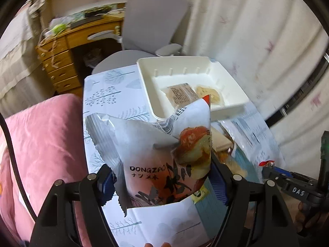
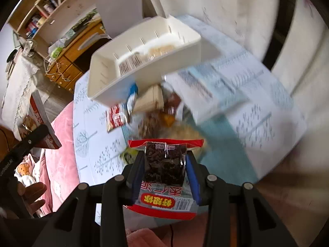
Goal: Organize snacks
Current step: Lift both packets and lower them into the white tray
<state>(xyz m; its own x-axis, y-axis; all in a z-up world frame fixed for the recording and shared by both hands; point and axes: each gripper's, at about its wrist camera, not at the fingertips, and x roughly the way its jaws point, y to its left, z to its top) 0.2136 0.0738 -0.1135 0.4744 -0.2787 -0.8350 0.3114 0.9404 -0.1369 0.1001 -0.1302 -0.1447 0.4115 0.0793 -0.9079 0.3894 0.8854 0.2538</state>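
Right wrist view is motion-blurred; the snack pile (image 2: pixel 156 111) in front of the white bin (image 2: pixel 107 70) is hard to separate, count unclear; bin contents smeared there. From your left wrist view the bin (image 1: pixel 148 86) holds two wrapped snacks (image 1: pixel 181 94), labels unreadable; its near edge is hidden behind your bag. Your left gripper (image 1: pixel 164 181) pinches one white snack bag (image 1: pixel 160 156) printed "DONGZAO", lifted over the tree-print tablecloth (image 1: pixel 107 94); its bottom is cut off by the fingers. Your right gripper (image 2: pixel 164 168) pinches one red-edged packet (image 2: pixel 164 164) of dark dried fruit, Chinese lettering upside down, above the table's near edge.
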